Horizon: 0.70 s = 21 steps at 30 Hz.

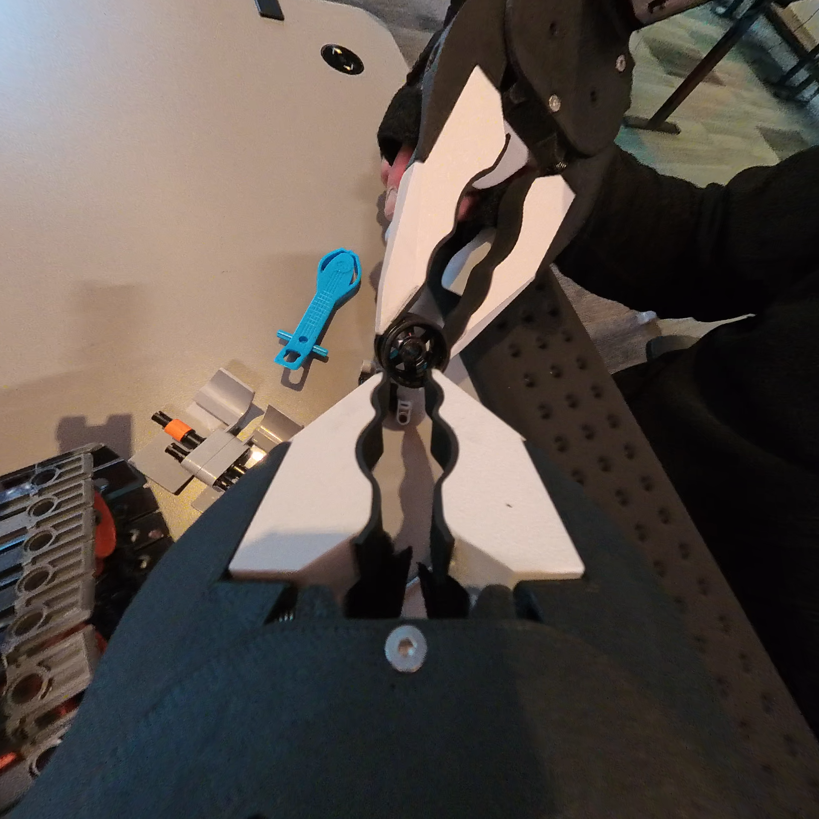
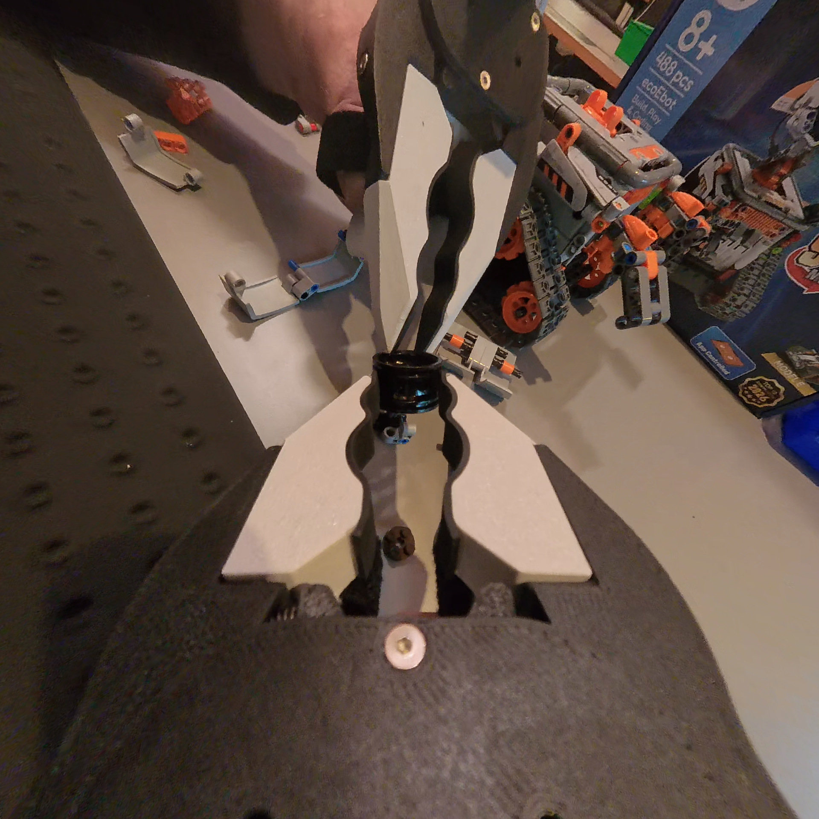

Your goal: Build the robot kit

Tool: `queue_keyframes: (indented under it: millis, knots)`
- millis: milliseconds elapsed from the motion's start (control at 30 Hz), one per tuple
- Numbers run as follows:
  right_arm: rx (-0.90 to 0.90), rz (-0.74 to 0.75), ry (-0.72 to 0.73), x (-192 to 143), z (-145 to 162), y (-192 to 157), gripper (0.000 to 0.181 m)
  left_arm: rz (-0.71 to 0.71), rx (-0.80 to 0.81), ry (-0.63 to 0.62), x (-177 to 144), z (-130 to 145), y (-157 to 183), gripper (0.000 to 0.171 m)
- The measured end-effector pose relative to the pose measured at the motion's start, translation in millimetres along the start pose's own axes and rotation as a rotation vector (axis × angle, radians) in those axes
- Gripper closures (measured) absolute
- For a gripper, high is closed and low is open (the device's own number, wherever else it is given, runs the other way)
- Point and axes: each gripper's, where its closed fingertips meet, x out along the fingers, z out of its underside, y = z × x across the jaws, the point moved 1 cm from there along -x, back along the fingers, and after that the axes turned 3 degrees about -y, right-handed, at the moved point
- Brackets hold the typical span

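A small black wheel rim is clamped across its sides by my right gripper, a little above the table. In the left wrist view the right gripper comes down from the top with a gloved hand behind it. My left gripper points at the wheel's open face with its jaws about a wheel's width apart. Its tips meet the rim; I cannot tell whether they grip it. A small grey connector shows just under the wheel, touching neither gripper's pads; whether it is attached is unclear.
A tracked grey and orange robot model stands by its blue box. Loose grey panels and a grey block with orange and black pins lie near the wheel. A blue plastic tool lies beyond. A black perforated board borders the table. Only a small space, under 4 cm, lies between the two pairs of fingers.
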Motion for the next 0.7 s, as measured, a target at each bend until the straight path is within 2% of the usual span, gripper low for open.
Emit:
queue_keyframes:
  millis: [533, 700]
  knots:
    - [-0.003, -0.012, -0.016, 1.6, 0.5, 0.3, 0.154, 0.024, -0.030, 0.070, -5.6, -11.2, 3.1, 0.159]
    - [0.031, -0.041, -0.042, 4.7, 3.1, 0.9, 0.154, 0.007, -0.031, 0.052, -4.2, -8.2, -0.8, 0.160]
